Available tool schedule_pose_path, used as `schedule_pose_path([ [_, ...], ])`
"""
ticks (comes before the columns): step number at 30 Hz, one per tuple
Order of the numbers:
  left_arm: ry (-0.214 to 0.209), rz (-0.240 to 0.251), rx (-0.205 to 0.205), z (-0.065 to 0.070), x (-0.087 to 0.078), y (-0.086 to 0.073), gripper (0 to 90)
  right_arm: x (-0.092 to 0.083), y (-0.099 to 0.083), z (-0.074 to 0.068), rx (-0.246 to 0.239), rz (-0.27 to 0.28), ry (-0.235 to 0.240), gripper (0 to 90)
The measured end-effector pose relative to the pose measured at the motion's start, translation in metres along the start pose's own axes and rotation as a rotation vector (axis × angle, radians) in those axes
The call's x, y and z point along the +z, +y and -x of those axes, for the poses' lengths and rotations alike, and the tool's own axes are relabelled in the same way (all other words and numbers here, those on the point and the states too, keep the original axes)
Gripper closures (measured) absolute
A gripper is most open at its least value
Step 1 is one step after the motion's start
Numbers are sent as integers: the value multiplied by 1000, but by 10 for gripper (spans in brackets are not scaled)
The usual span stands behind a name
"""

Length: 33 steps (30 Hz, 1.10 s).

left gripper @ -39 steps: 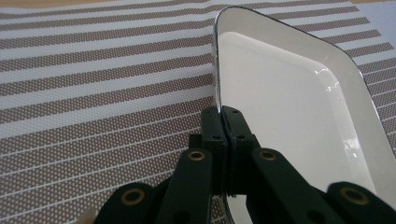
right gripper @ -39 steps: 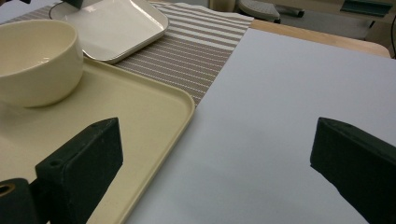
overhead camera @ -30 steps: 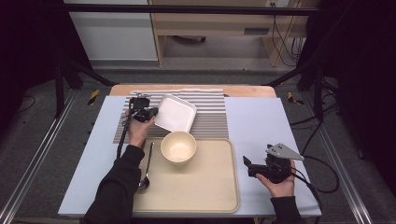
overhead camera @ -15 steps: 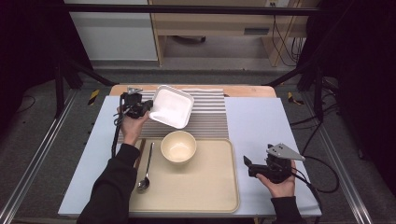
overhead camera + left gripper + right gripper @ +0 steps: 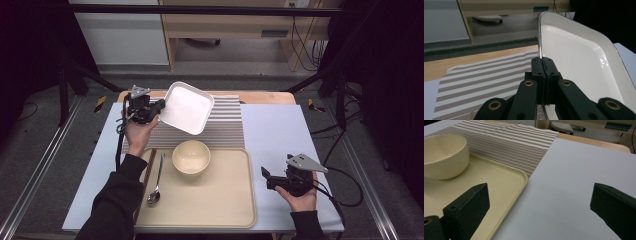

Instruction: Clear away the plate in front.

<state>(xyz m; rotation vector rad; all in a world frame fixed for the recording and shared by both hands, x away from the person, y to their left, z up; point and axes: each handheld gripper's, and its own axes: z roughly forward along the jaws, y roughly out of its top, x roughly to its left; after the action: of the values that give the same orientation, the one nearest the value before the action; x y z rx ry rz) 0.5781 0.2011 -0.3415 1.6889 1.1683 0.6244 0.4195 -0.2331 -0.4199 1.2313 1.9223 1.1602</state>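
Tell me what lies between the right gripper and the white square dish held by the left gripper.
In the high view, the cream bowl on the tray and the striped mat lie between the right gripper and the white square dish.

jaws clamped on white dish (image 5: 579,60) rim, striped mat (image 5: 481,75)

White dish (image 5: 187,107) glossy, smooth; striped mat (image 5: 220,131) woven cloth; tray (image 5: 225,200) matt plastic; spoon (image 5: 155,192) shiny metal.

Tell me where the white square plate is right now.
In the high view the white square plate is tilted in the air above the striped mat, left of centre, gripped by its rim in the left gripper, beyond the cream bowl.
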Motion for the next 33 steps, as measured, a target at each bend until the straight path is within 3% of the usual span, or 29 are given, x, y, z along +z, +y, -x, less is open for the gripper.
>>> schedule_pose_path([
  [8, -51, 22, 8, 12, -17, 7, 888, -1, 1, 0, 0, 4, 0, 26],
  [18, -102, 21, 72, 34, -41, 7, 889, -2, 1, -1, 0, 3, 3, 26],
  [33, -181, 13, 127, 58, -79, -16, 889, -4, 2, -1, -4, 9, -1, 26],
])
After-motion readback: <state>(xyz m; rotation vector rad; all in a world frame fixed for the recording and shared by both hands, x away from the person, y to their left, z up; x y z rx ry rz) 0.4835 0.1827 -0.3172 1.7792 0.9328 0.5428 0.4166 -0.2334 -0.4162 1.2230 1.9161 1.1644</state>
